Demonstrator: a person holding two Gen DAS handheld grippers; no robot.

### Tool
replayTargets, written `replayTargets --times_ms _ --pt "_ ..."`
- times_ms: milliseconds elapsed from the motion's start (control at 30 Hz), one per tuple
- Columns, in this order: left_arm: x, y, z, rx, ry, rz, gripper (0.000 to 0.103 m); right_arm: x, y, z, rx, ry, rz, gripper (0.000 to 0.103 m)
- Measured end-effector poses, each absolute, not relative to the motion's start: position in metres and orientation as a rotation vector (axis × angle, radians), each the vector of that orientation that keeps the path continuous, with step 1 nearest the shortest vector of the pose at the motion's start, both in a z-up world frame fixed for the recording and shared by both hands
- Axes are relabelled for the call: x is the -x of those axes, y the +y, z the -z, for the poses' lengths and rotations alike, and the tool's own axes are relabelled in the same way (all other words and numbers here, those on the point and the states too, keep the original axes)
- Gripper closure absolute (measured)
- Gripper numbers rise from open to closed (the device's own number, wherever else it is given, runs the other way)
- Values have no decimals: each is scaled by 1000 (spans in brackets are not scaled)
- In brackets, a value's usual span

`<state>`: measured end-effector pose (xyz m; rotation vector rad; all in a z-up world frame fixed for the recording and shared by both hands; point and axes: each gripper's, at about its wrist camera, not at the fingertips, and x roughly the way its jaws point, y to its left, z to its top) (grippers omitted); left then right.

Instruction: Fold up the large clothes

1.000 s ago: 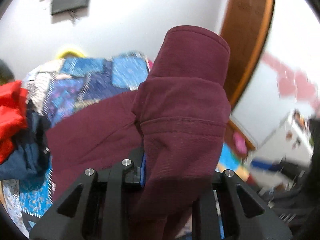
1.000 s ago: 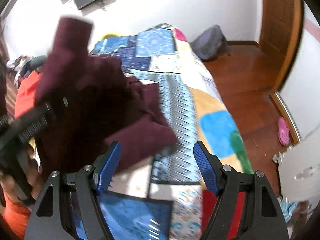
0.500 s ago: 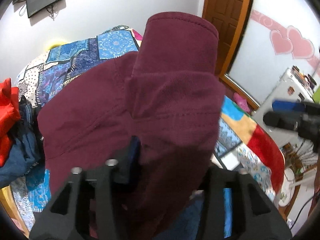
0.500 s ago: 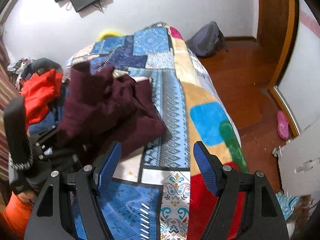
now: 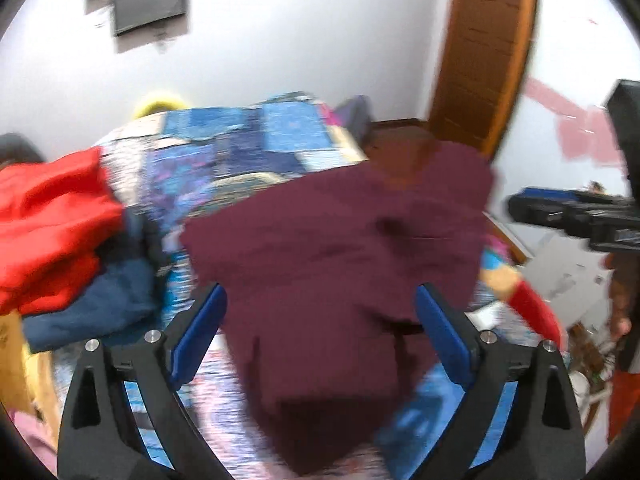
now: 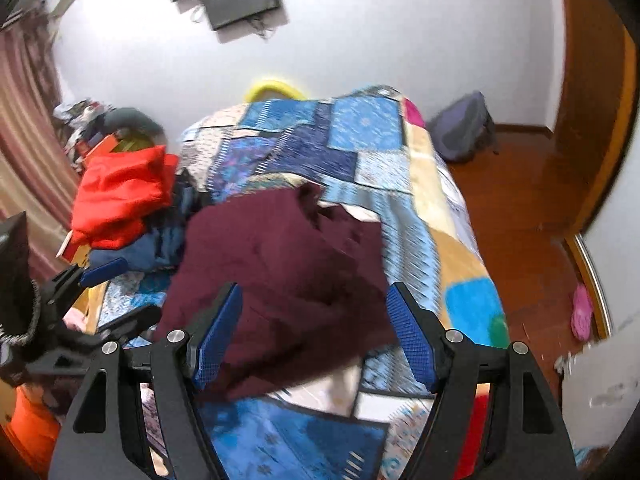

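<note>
Maroon garment (image 5: 336, 248) laid crumpled on patchwork bed (image 6: 360, 136), near red clothes (image 6: 120, 196) at left. Left tool (image 5: 320, 332) just opened wide, cloth released. Right tool (image 6: 316, 332) held open, nothing gripped.

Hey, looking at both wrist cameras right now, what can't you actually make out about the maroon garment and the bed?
- Maroon garment, left wrist view: motion blur hides seams and fold lines; its near end runs under the left tool.
- Same garment, right wrist view: the right tool covers its near edge.
- Patchwork quilt: the garment hides its middle.
- Navy clothing: mostly buried under the red garment.
</note>
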<state>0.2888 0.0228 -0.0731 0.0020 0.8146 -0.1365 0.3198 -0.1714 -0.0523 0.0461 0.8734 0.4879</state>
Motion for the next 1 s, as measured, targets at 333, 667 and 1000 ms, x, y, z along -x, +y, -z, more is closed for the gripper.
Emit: replayTargets --times_ms 333,667,1000 --pt "-293 64 147 61 1017 85 8 -344 -136 88 55 929 -477 26" --pt "-276 63 201 44 1102 149 0 -364 -205 151 -151 1088 -454 20" --pt "-264 69 170 -21 1033 74 0 -362 -194 131 -120 1105 -409 16"
